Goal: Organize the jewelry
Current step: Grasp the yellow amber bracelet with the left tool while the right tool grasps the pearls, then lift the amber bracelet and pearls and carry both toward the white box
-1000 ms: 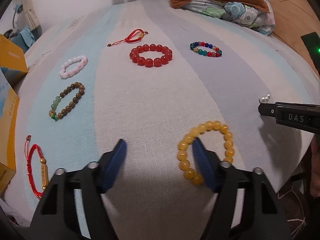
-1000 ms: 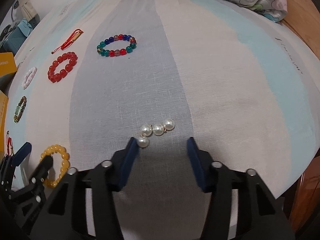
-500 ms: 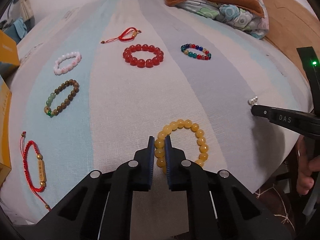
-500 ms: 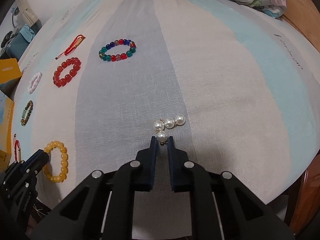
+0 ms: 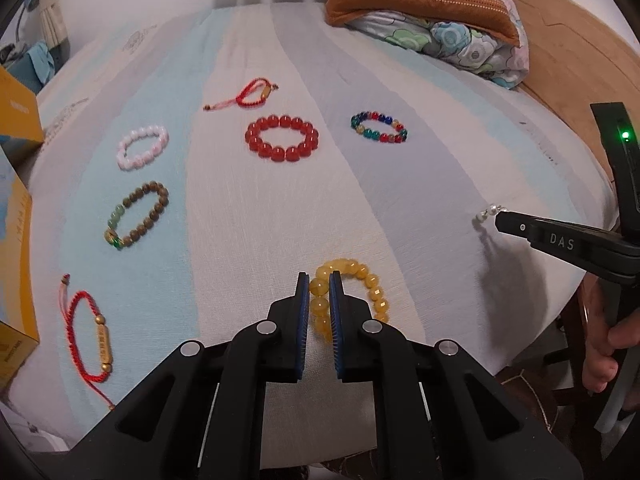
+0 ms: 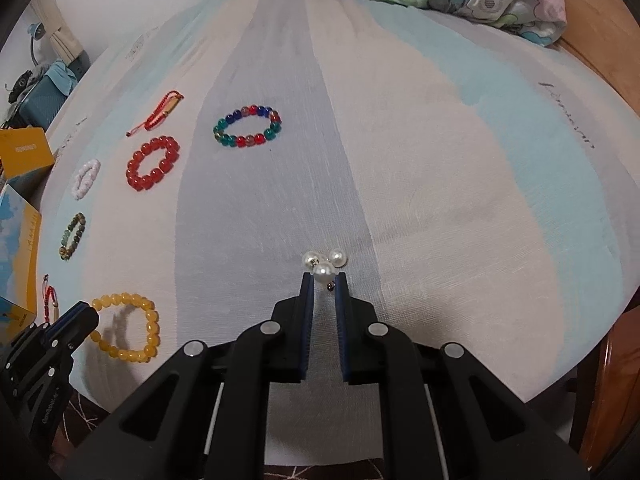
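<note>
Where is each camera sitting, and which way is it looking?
Left wrist: rides the left gripper, looking down along its fingers at the yellow bracelet it pinches; a hand shows at right.
Right wrist: rides the right gripper, looking down at the pearls it pinches.
Both share the striped cloth and red bracelet.

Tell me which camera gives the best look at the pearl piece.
The right wrist view. There the pearl piece sits large and centred, one pearl pinched between the pads of the right hand-held gripper, two more behind it. The left wrist view shows it only as tiny beads at that gripper's tip, near the right edge.
</note>
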`<state>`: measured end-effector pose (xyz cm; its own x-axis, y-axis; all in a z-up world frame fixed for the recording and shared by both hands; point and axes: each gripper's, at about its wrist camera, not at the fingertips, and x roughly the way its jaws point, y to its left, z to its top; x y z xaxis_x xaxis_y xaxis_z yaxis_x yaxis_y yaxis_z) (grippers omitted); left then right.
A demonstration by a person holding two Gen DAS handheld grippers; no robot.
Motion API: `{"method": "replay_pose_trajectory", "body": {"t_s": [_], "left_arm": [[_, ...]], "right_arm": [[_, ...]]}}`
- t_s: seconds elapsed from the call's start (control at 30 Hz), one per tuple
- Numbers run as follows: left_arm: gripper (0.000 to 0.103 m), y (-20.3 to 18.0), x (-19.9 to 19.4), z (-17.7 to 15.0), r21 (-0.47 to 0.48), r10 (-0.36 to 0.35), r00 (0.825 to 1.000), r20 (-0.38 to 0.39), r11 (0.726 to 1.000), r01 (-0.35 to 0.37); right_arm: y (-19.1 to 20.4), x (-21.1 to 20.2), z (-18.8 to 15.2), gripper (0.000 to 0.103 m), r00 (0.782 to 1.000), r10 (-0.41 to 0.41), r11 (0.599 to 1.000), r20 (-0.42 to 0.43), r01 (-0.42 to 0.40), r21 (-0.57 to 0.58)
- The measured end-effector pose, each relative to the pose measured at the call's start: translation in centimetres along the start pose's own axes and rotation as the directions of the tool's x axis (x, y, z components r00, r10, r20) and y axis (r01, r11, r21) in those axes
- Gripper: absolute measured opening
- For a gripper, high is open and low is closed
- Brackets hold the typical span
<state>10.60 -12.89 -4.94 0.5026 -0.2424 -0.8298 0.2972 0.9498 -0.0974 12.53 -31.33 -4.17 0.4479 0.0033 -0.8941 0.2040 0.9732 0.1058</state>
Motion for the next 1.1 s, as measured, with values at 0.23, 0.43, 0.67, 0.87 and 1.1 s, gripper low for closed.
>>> {"method": "replay_pose_trajectory", "body": {"t_s": [0.23,0.43,0.67,0.87,1.1], "left_arm": [[0.009,-0.1,-2.0,0.8,0.0,0.0,1.0,0.021,1.0,0.0],[0.009,0.1,-2.9,1.2,0.004,0.009,0.999,0.033,1.0,-0.01],[0.009,0.5,-2.0,1.1,0.002,0.013,1.0,0.018,1.0,-0.013],[0.009,0.8,-1.5,1.1,0.004,0.015,1.0,0.01,1.0,-0.015],[0.009,0.9,-1.7,1.2,0.006,0.016,1.0,0.011,1.0,-0.016]], "right_arm": [[0.9,-1.9,0.4,0.008,0.999,0.009,1.0,0.036,-0.009,-0.016],[0.6,-1.1,0.8,0.011,1.0,0.004,1.0,-0.02,-0.004,-0.025],[-0.1,2.5,1.6,0.028,0.99,0.015,0.999,-0.143,-0.01,0.037],[0.3,5.1,1.7,0.028,0.972,-0.008,0.999,-0.233,0.016,0.031],[-0.2,4.6,1.4,0.011,0.974,0.003,0.998,-0.226,0.011,0.063]]}}
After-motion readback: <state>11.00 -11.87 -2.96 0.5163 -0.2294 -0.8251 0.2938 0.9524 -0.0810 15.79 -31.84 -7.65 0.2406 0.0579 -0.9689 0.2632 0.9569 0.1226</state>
